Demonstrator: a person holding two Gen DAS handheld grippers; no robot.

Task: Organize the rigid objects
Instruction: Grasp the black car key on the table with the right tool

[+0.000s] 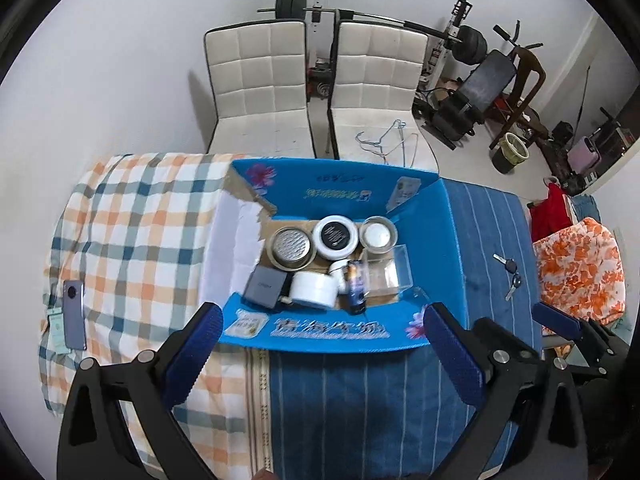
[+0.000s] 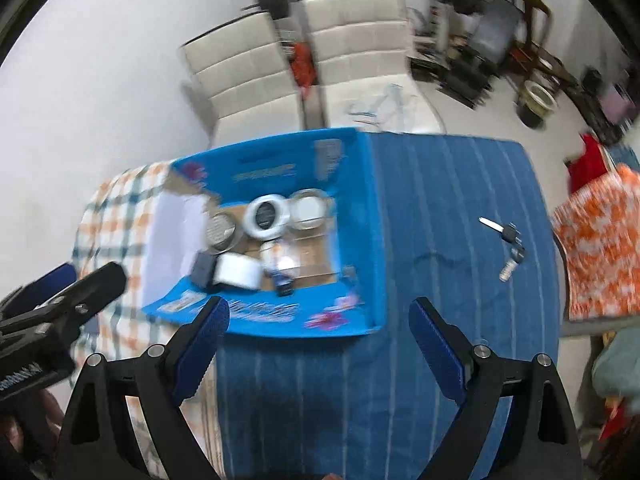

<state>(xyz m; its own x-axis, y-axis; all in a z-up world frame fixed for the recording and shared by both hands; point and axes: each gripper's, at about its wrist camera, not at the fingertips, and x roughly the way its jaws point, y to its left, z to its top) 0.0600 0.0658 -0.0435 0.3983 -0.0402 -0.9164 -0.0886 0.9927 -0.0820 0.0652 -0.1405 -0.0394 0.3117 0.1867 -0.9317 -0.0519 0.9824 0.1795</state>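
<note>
A blue cardboard box [image 1: 454,240] [image 2: 360,216] lies open on the bed. Inside it sit a metal tin [image 1: 291,248], a white jar with a black lid [image 1: 335,237], a white-lidded tin [image 1: 378,235], a white tape roll [image 1: 312,290], a grey box [image 1: 266,286], a small dark bottle [image 1: 356,286] and a clear plastic case [image 1: 388,270]. My left gripper [image 1: 322,330] hovers open above the box's near flap, holding nothing. My right gripper [image 2: 320,318] also stands open and empty over the near flap; that view is blurred. A set of keys [image 1: 510,274] [image 2: 508,246] lies on the blue striped cloth to the right.
A phone [image 1: 74,314] lies on the checked blanket [image 1: 132,240] at the left. An orange-flowered cushion [image 1: 580,268] sits at the bed's right edge. Two white chairs [image 1: 260,80] stand behind the bed, with hangers [image 1: 386,140] on one and gym gear beyond.
</note>
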